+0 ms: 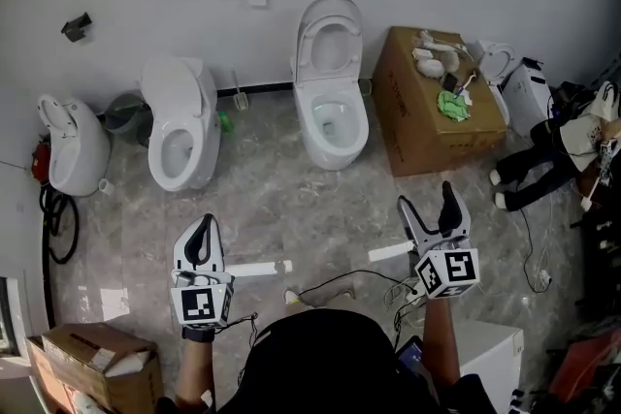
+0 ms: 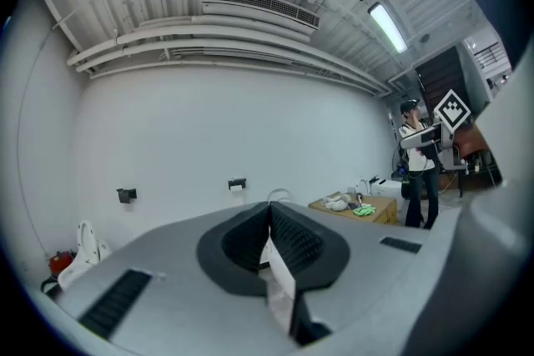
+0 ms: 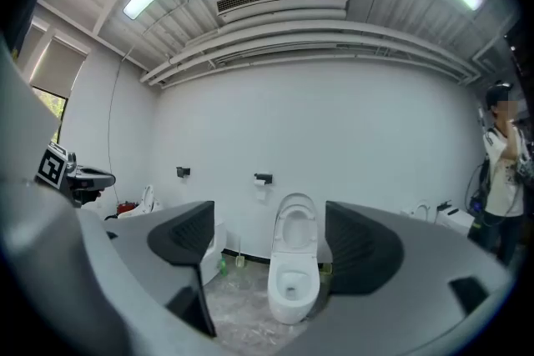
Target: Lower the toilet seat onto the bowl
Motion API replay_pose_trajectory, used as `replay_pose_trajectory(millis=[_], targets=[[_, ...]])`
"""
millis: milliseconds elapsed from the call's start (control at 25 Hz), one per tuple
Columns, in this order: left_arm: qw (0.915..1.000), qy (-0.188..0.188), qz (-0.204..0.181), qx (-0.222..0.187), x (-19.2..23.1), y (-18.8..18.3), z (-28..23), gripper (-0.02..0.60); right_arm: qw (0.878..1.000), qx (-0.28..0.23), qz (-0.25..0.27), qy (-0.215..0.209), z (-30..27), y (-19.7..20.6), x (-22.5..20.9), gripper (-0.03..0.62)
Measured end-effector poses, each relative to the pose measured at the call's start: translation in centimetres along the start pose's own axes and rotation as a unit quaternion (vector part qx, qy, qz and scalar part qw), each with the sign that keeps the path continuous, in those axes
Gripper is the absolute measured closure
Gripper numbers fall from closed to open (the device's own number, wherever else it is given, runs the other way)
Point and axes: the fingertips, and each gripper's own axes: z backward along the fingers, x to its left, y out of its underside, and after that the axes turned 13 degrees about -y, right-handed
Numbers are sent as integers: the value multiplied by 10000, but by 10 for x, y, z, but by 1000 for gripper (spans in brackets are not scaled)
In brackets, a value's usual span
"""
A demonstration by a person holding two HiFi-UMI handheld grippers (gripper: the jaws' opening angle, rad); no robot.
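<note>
- Toilet seat (image 1: 330, 39): raised upright above its bowl (image 1: 336, 123), against the wall.
- Right gripper (image 1: 428, 203): well in front of the bowl, jaws spread wide, holding nothing.
- Left gripper (image 1: 202, 239): in front and left of the bowl, jaws clenched together, empty.
- Cardboard box (image 1: 419, 129): just right of the bowl.

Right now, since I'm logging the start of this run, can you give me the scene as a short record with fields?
Toilet seat: raised, not on the bowl
Bowl: uncovered, on the floor ahead
Left gripper: shut, empty
Right gripper: open, empty, aimed at the bowl, not touching it
Right of bowl: cardboard box
</note>
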Motion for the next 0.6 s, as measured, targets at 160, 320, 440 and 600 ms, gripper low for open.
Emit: replay_pose_trajectory(millis=[160,320,440,600], targets=[[9994,245,-118,203,3,21,-5,569,9997,215,50,78,-5,10,13,181],[9982,542,-110,232,-10,28,-22,569,9990,409,90,138,-8,20,13,181],[9976,670,-66,156,-23,26,-38,569,9988,454,67,167,-18,23,2,181],[9975,677,-105,153,-37,24,-75,569,9987,488,117,72,-53,26,-25,181]])
